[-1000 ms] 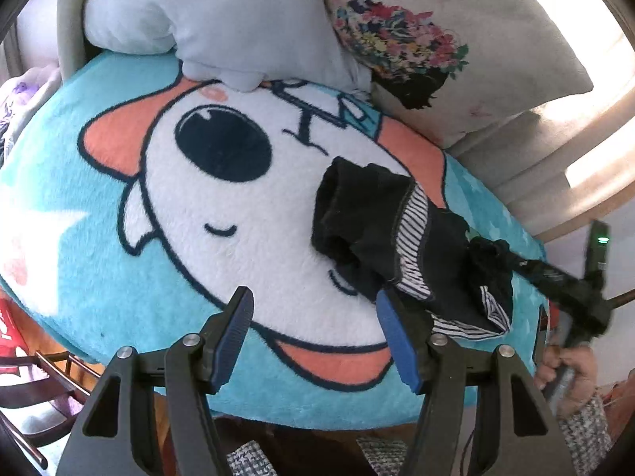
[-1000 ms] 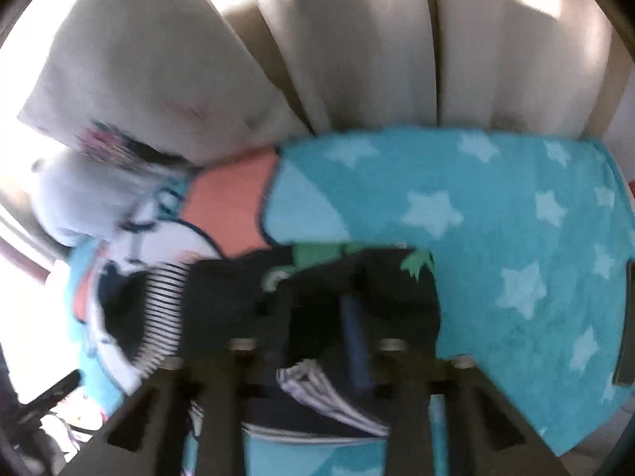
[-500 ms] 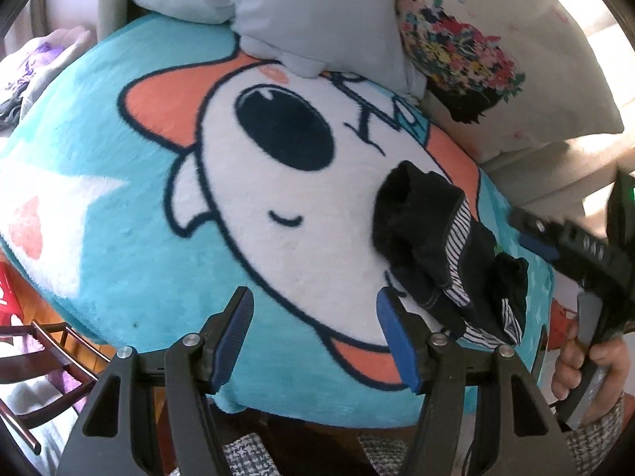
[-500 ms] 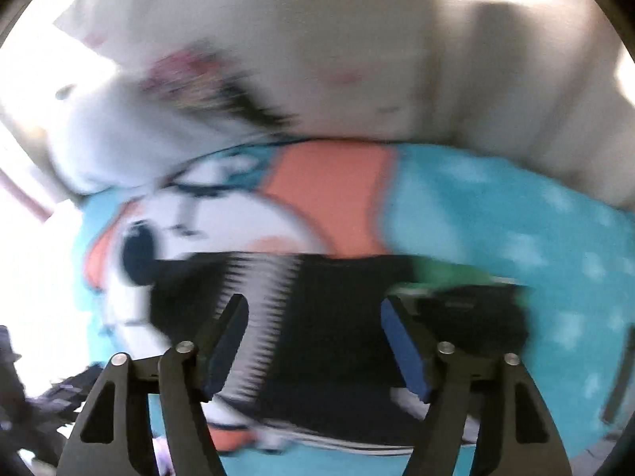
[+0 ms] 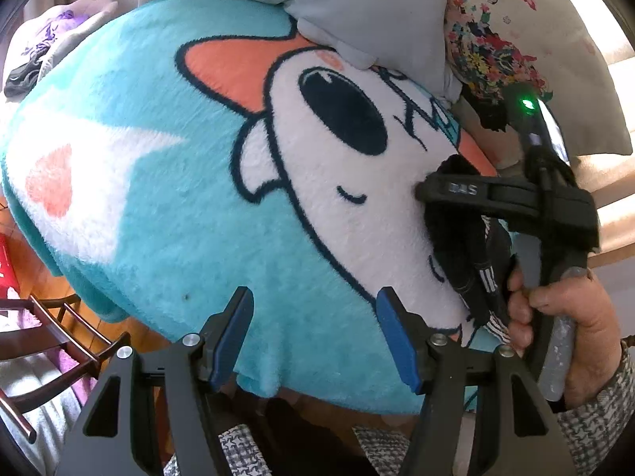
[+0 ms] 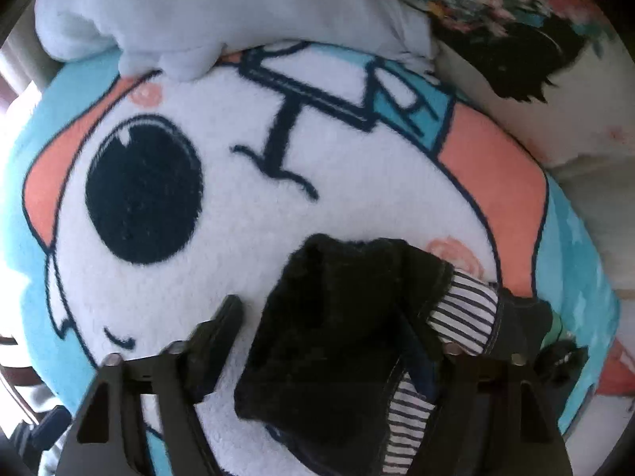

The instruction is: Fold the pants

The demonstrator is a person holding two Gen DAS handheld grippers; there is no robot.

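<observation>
The pants (image 6: 341,341) are a small black bundle with striped white-and-navy lining, lying folded on a plush cartoon blanket (image 6: 222,214). In the left wrist view they (image 5: 464,250) sit at the right, partly hidden by the right gripper's body. My right gripper (image 6: 329,337) is open, its jaws standing on either side of the bundle's near end; the right finger is mostly hidden by cloth. My left gripper (image 5: 315,333) is open and empty, over the blanket's front edge, well left of the pants.
A pale blue plush pillow (image 5: 357,12) and a floral cushion (image 5: 516,47) lie at the back of the blanket. Dark wooden chair rails (image 5: 47,341) stand at lower left, over a wood floor. Cream sofa cushions (image 5: 611,182) are at the right.
The right gripper let go of the pants, opened, and swung left over the bundle. The left gripper drew back and leftward, so the pants now sit farther right in its view.
</observation>
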